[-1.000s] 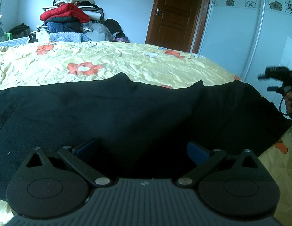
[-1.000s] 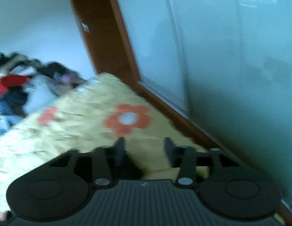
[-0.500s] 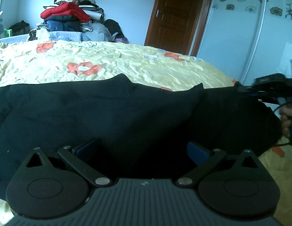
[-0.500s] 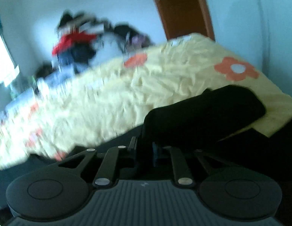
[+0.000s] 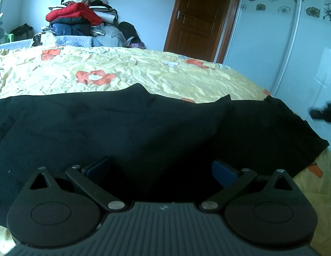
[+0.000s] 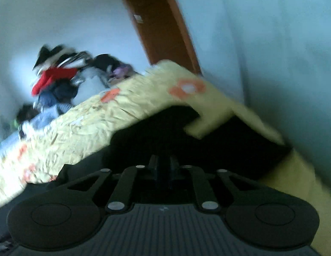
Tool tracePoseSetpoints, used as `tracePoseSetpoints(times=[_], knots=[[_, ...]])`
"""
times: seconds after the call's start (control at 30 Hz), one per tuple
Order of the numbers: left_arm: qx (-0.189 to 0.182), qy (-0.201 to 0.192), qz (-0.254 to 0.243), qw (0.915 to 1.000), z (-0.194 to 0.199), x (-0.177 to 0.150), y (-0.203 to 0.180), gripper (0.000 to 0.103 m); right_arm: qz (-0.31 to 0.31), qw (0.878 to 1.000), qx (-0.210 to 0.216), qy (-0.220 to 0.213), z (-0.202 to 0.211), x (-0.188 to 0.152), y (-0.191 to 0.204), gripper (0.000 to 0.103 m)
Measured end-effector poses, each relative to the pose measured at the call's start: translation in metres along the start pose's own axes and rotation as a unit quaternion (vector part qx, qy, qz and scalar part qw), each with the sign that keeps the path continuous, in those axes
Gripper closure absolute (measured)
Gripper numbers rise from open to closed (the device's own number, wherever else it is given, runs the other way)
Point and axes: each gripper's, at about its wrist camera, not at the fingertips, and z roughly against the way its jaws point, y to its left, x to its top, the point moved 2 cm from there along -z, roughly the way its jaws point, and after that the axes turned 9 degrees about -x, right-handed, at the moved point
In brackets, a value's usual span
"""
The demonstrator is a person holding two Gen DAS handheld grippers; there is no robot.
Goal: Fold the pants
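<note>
The left gripper (image 5: 161, 167) sits low over the near edge of the pants (image 5: 122, 128), its blue pads spread wide with only dark cloth between them, gripping nothing. The pants lie flat across the bed (image 5: 144, 74), stretched side to side along its near edge, one end reaching the bed's right corner.

In its own blurred view the right gripper (image 6: 163, 167) has its fingers drawn nearly together over that end of the pants (image 6: 157, 140); whether cloth is pinched between them I cannot tell, dark on dark.

Beyond the pants the bed is bare sheet up to a clothes pile (image 5: 80, 21) at its far side, with a door (image 5: 197, 17) behind.

The risk, as I judge it: if the right side has caught only one layer, a lift would drag the pants askew, and the left, holding nothing, would not anchor them.
</note>
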Motion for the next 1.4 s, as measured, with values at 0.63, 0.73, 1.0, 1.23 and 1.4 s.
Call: tracePoseSetpoints(times=[0.63, 0.73, 1.0, 1.23, 1.4], knots=[[-0.008, -0.002, 0.004, 1.0000, 0.000, 0.000, 0.001, 0.000, -0.049, 0.970, -0.240, -0.007, -0.047, -0.019, -0.056, 0.000], [-0.008, -0.002, 0.005, 1.0000, 0.000, 0.000, 0.002, 0.000, -0.201, 0.951, -0.231, -0.044, -0.017, -0.023, -0.096, 0.000], [-0.007, -0.001, 0.003, 1.0000, 0.000, 0.000, 0.001, 0.000, -0.187, 0.976, -0.070, -0.082, -0.010, 0.001, -0.119, 0.000], [-0.006, -0.001, 0.002, 1.0000, 0.001, 0.000, 0.002, 0.000, -0.191, 0.981, 0.022, 0.011, -0.071, 0.014, -0.119, 0.000], [-0.001, -0.008, 0.006, 0.9999, 0.004, 0.001, 0.003, 0.004, -0.169, 0.985, 0.032, 0.028, -0.079, 0.022, -0.110, 0.096]])
